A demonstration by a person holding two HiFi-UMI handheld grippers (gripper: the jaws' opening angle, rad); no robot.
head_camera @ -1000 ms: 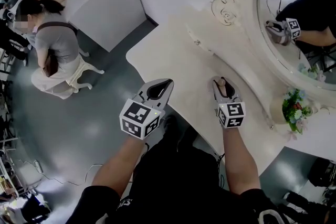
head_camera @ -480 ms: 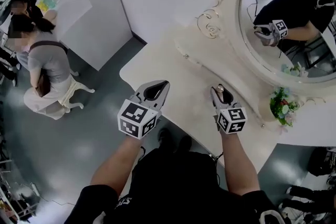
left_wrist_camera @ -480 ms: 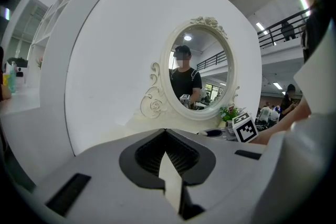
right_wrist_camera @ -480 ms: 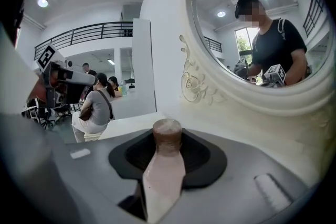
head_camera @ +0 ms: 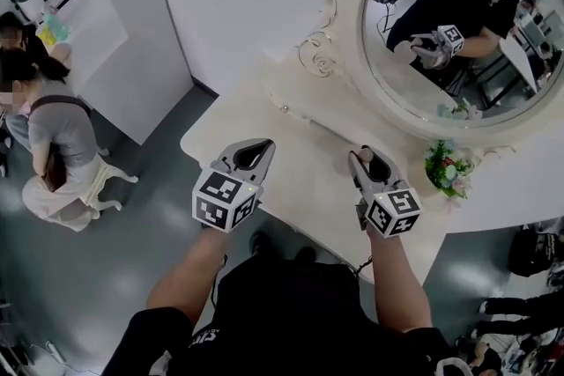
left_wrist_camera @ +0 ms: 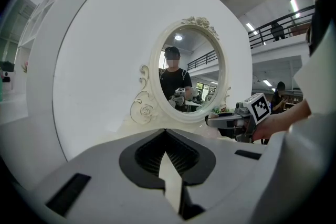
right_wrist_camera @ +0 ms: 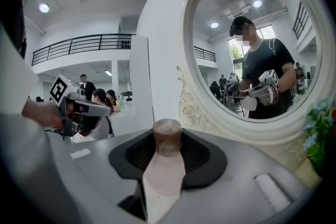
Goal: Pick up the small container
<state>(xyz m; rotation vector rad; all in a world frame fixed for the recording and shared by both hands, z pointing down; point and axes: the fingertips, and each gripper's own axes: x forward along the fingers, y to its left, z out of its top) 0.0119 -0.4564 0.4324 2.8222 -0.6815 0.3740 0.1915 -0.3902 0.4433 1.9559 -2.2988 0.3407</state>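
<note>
The white dressing table (head_camera: 291, 132) runs from the middle of the head view to its lower right, and its oval mirror (head_camera: 458, 22) fills the upper right corner. Both grippers sit in front of it, low in the frame. The left gripper (head_camera: 263, 147), left of centre, has its jaws brought together with nothing between them. The right gripper (head_camera: 366, 158), right of centre, is clamped on the small container (right_wrist_camera: 167, 150), a pale pinkish bottle with a brown cap that stands upright between the jaws at the bottom centre of the right gripper view. A small bunch of flowers (head_camera: 445, 172) stands at the table's right edge, below the mirror and near the right gripper.

As I read it, the grasp is made and the pick-up is in its lift, with the container apparently off the tabletop. Next comes a steady squeeze, keeping the bottle upright, and staying clear of the flowers and the mirror frame
</note>
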